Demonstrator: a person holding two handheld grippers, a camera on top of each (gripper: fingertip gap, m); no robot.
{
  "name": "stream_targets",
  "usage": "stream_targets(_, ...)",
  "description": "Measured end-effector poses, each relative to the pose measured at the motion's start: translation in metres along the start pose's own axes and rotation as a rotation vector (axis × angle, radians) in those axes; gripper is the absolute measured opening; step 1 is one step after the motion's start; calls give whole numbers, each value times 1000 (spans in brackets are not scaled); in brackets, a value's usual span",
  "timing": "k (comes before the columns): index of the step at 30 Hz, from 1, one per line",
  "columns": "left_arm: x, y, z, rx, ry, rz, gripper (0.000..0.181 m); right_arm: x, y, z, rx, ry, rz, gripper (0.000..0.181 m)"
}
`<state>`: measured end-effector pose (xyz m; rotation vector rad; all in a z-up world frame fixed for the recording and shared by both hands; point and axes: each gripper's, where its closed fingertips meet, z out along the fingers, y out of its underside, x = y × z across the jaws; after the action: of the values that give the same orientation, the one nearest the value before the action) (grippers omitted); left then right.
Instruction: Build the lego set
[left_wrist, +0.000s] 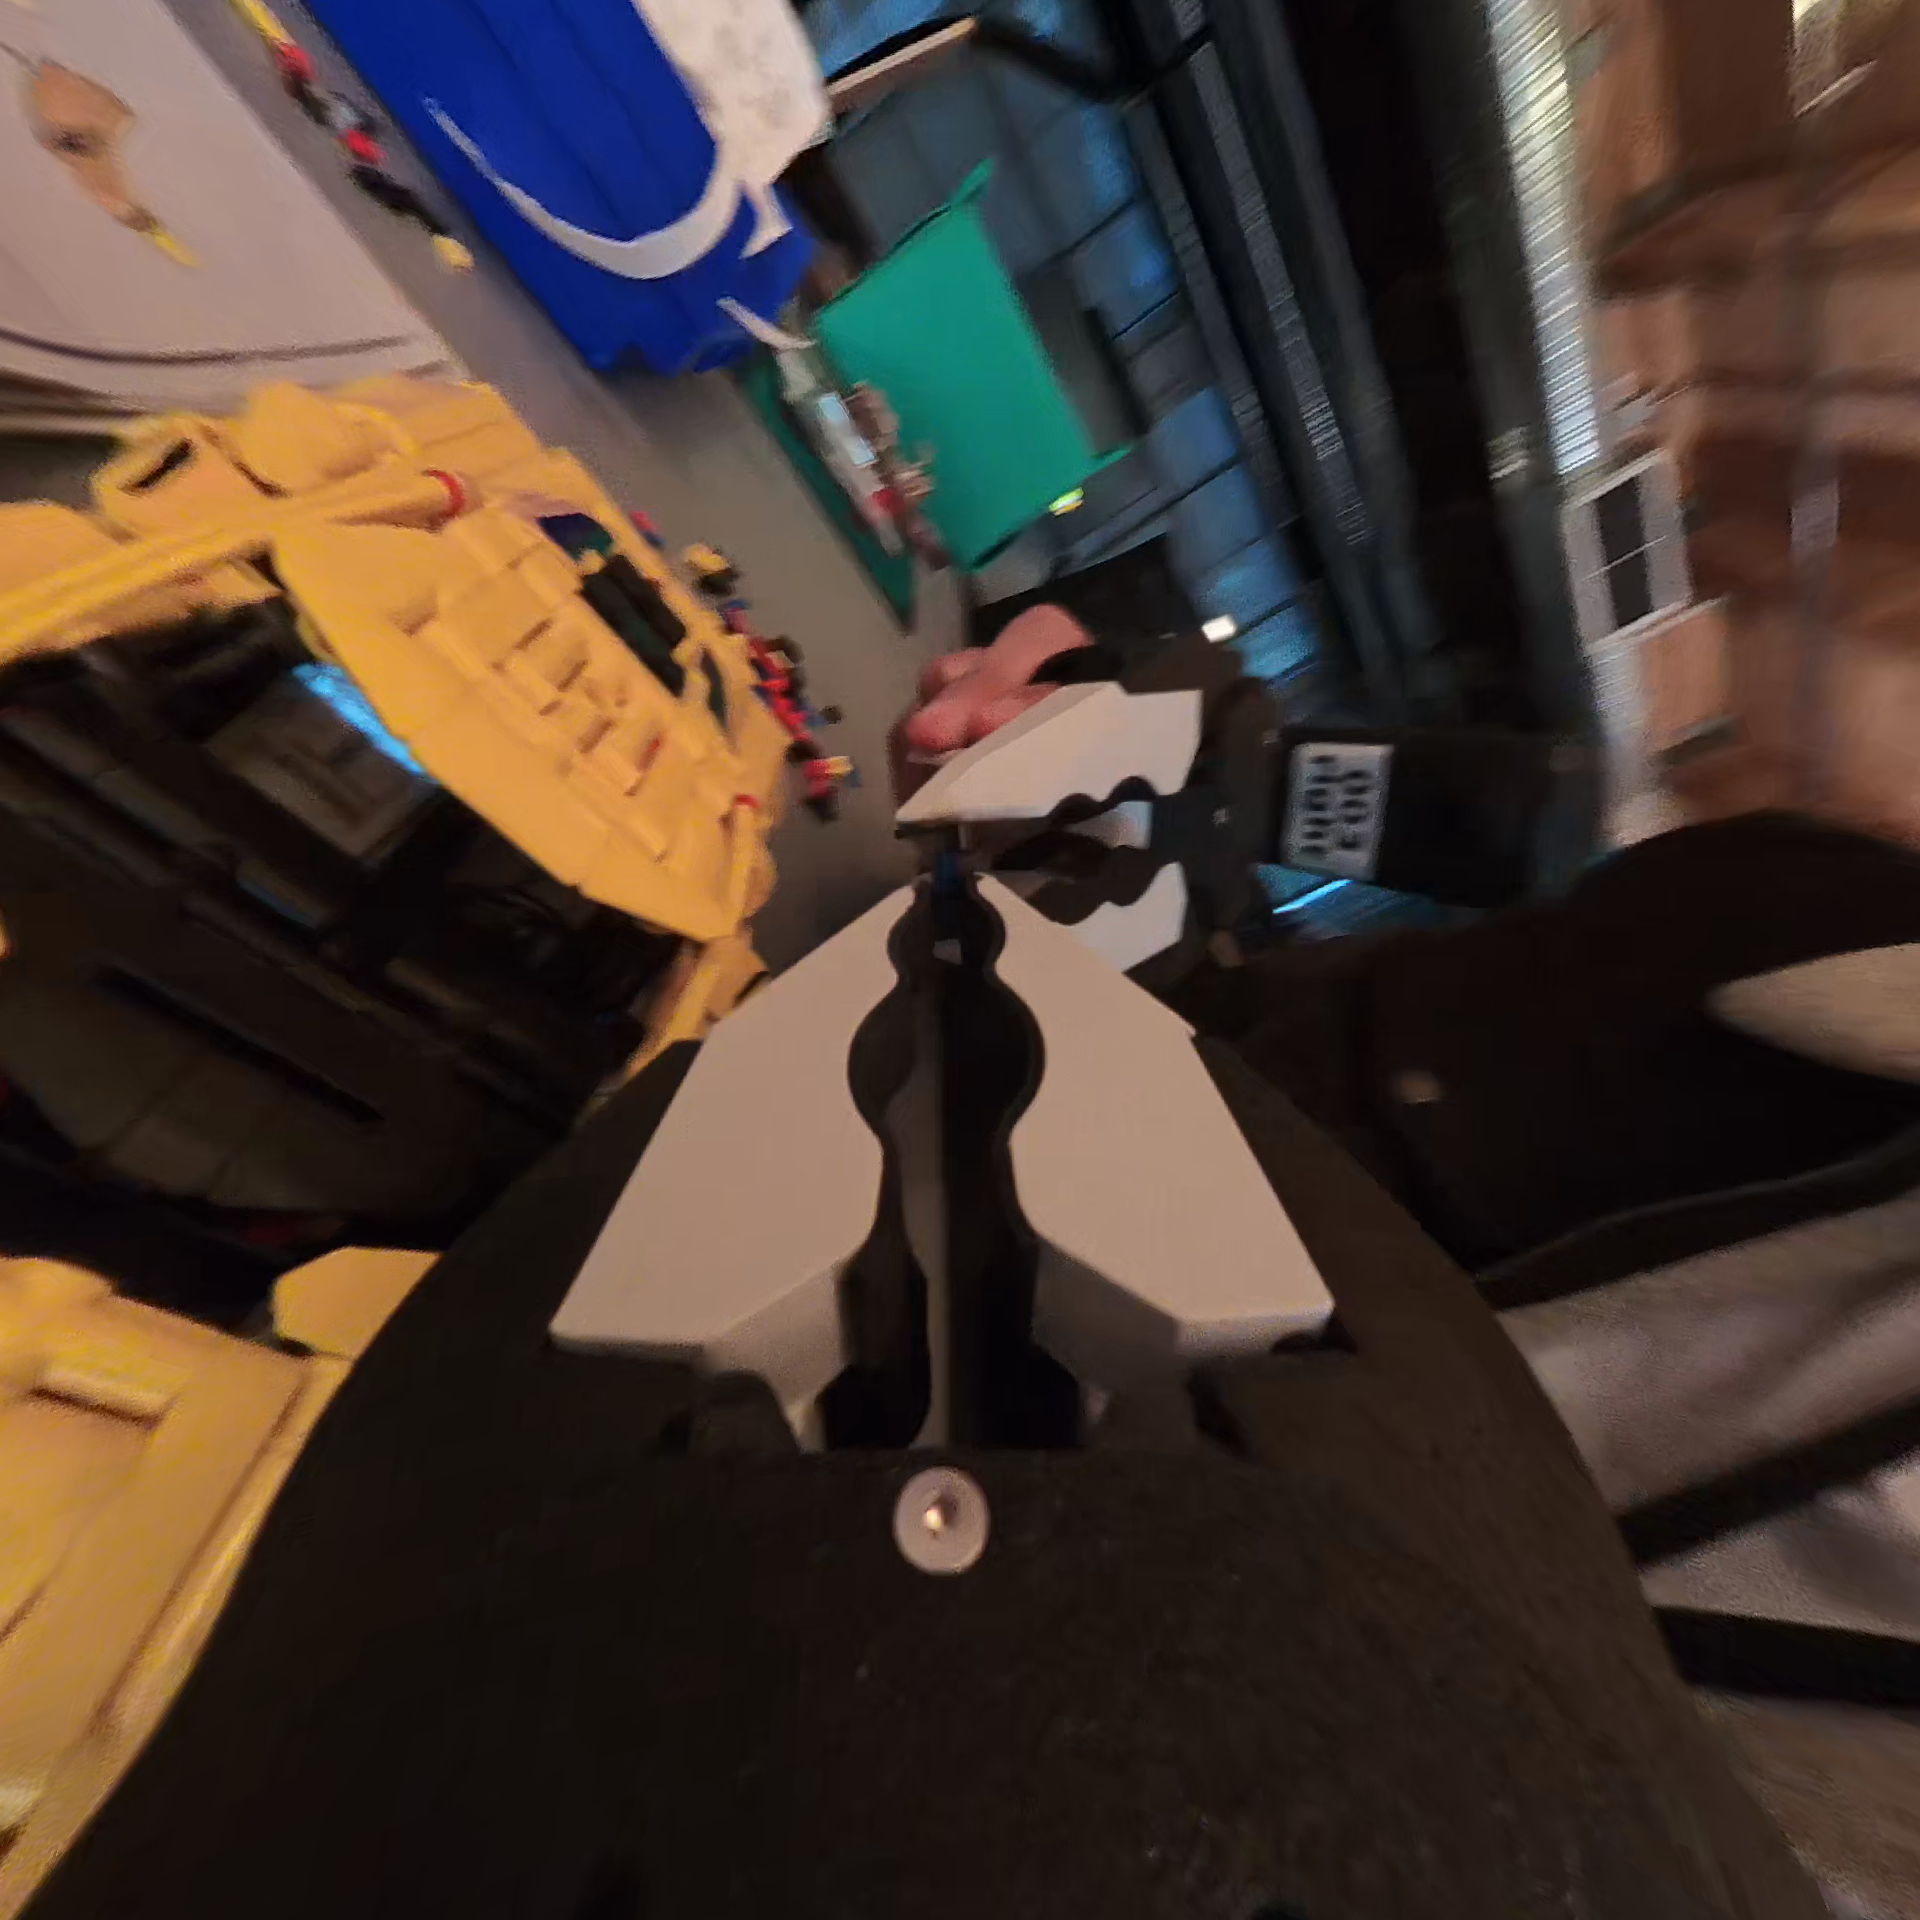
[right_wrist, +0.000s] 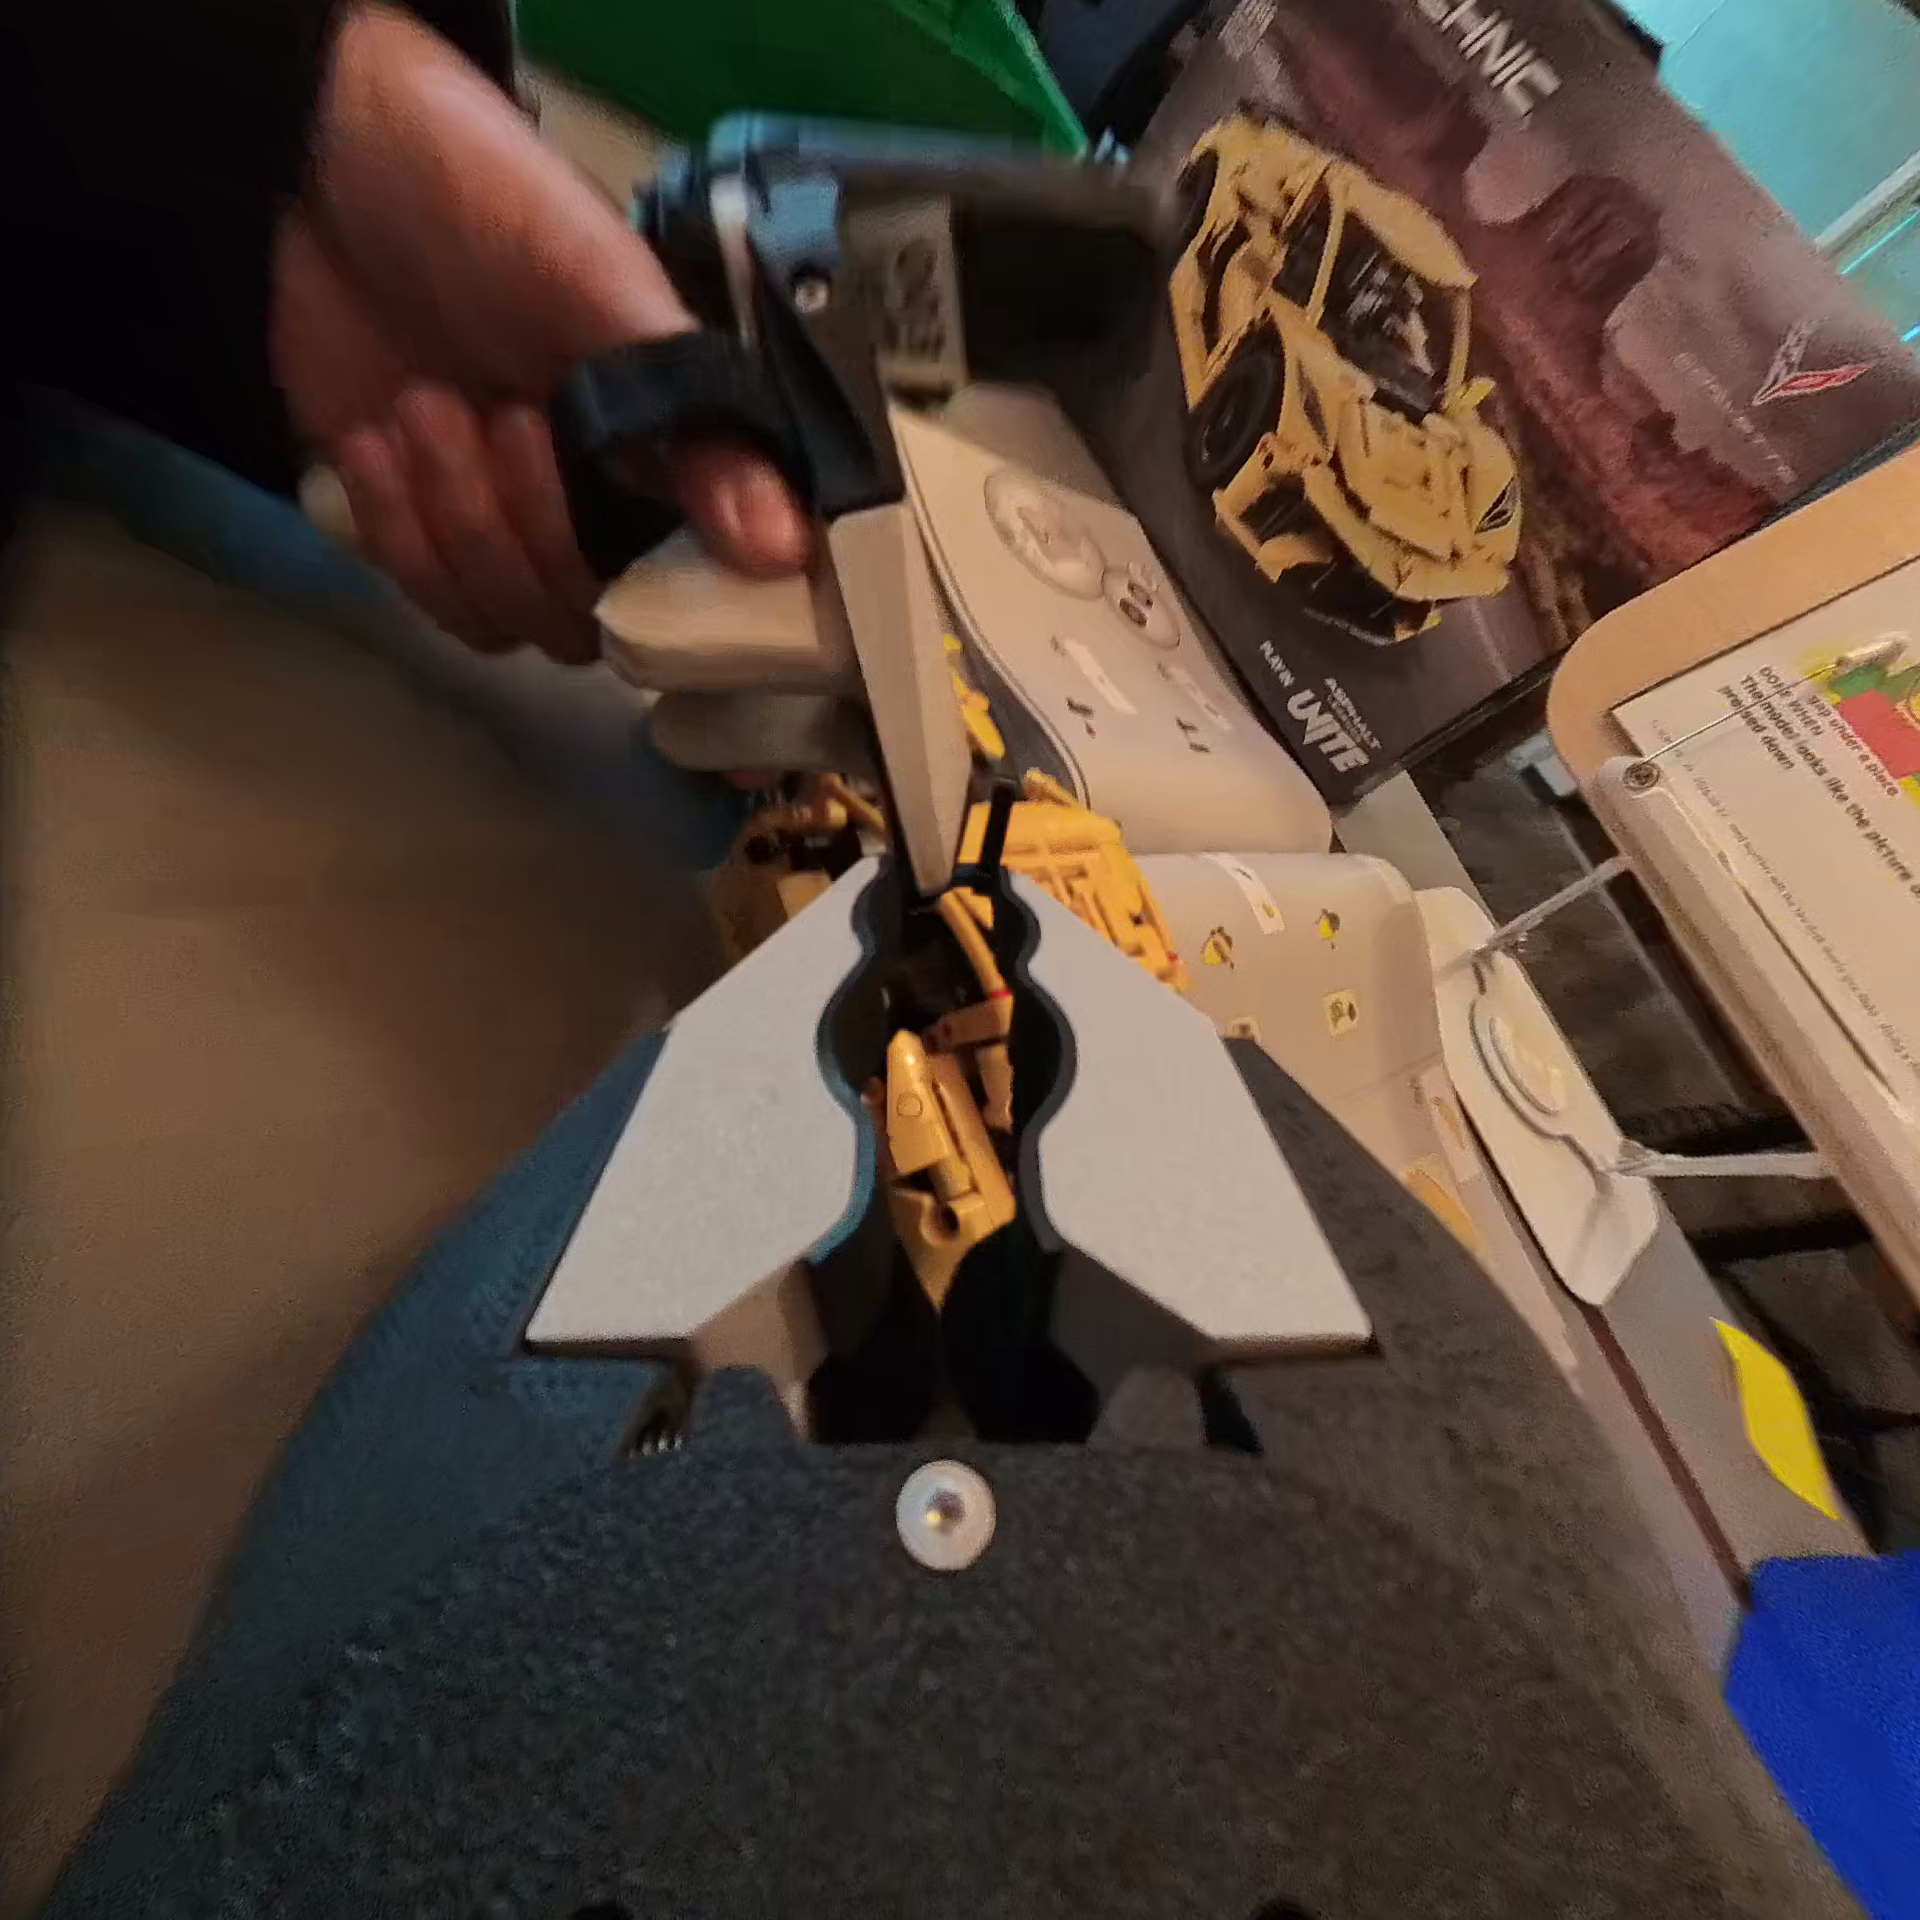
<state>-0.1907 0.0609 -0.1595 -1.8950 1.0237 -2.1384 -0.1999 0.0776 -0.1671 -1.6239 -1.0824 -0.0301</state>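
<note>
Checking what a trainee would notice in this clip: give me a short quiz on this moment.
1. True or false: the left gripper is wide open.
2. The small piece at its tips is: A red, B blue, C green.
3. What colour is the lego car in the left wrist view?
Key: 1 false, its fingers are nearly together; 2 B; 3 yellow.
</note>
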Motion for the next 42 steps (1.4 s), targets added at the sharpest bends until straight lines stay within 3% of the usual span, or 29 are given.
stream_targets(3,-14,0,1,-36,-166,146,4,1,11,5,-52,-1,19,16)
stream_targets(5,-13,-5,-2,-20,-192,195,11,6,11,3,-38,4,67,16)
stream_targets(6,-12,-11,-5,8,-192,197,20,8,12,2,-37,8,80,16)
stream_targets(9,-6,-24,-14,79,-139,173,23,5,6,-2,8,-26,109,16)
stream_targets(12,-4,-22,-11,65,-113,169,20,-1,-3,-1,38,-43,81,16)
stream_targets(14,1,-18,-9,51,-90,183,7,-2,-3,-1,42,-48,93,16)
stream_targets(23,2,-17,-10,36,-100,218,7,-2,-6,-1,60,-54,150,16)
stream_targets(42,-11,-8,-9,-45,-259,391,7,-7,10,6,-72,-46,149,13)
